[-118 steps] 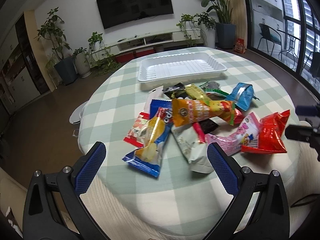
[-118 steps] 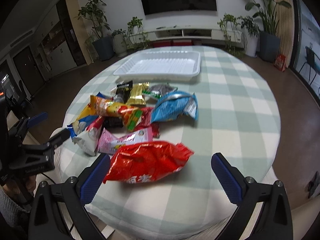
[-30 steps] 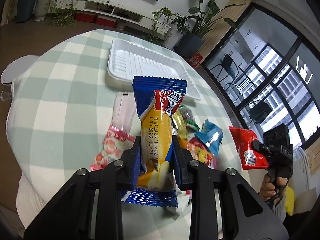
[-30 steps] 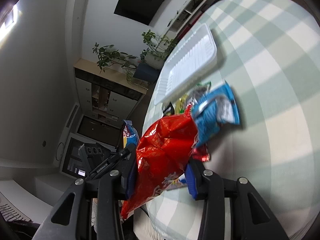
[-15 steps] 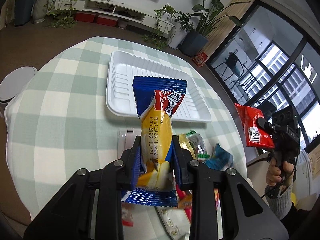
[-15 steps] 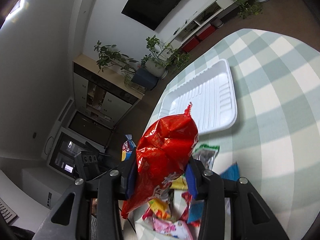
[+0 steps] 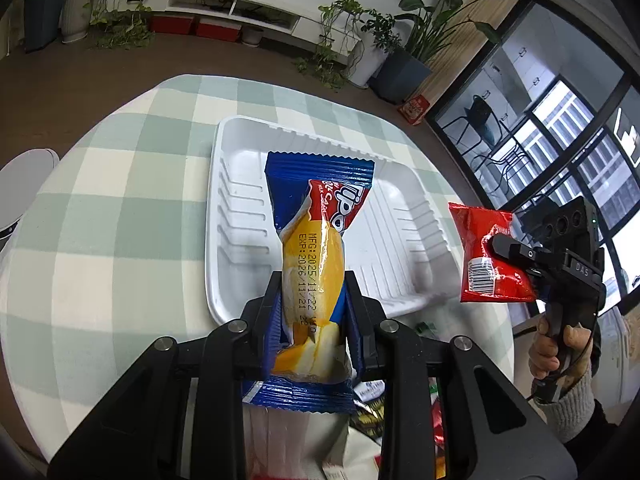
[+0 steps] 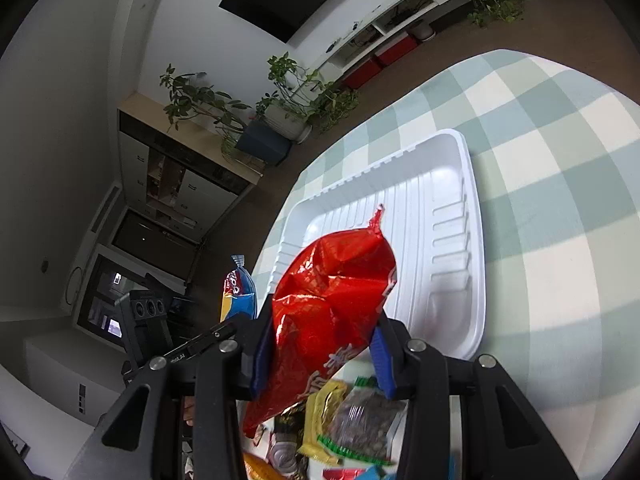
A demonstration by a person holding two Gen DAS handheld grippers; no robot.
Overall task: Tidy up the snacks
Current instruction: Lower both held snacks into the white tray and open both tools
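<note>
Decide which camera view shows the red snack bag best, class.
The right wrist view: the red snack bag fills the centre, clamped in the right tongs. The left wrist view shows it small, at the frame's right side.

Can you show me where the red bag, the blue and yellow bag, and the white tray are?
red bag (image 8: 332,304), right wrist view, crinkled middle.
blue and yellow bag (image 7: 314,256), left wrist view, yellow middle.
white tray (image 7: 400,240), left wrist view, bare ribbed floor.
</note>
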